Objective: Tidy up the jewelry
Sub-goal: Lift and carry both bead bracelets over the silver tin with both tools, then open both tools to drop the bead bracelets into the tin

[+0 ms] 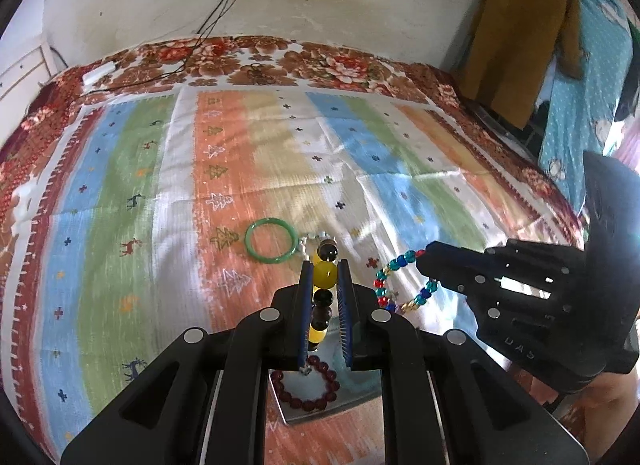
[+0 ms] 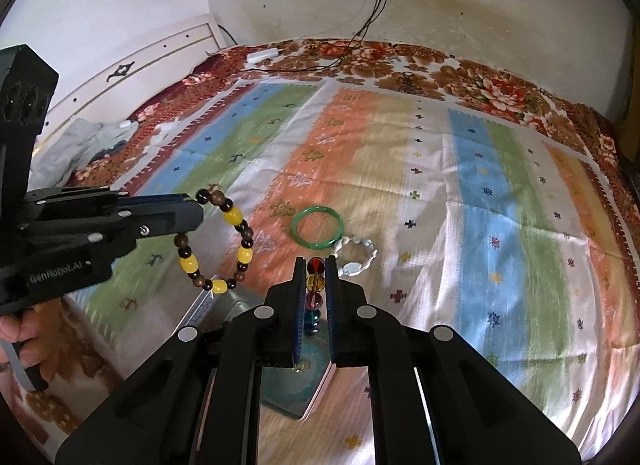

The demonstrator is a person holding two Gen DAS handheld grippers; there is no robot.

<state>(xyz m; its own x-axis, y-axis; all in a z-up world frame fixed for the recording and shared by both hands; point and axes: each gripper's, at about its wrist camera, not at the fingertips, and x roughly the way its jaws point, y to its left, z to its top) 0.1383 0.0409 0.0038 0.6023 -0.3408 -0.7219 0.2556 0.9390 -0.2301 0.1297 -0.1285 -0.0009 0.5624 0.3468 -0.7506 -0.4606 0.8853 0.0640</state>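
Note:
My left gripper is shut on a yellow-and-dark bead bracelet, held in the air; it hangs from the gripper in the right wrist view. My right gripper is shut on a multicoloured glass bead bracelet, which also shows in the left wrist view. Below both is a metal tin holding a dark red bead bracelet. A green bangle and a pale white bracelet lie on the striped cloth beyond.
The striped cloth covers a bed with a floral sheet. Black cables and a white adapter lie at the far edge. Hanging clothes are at the right. A white headboard is on the left.

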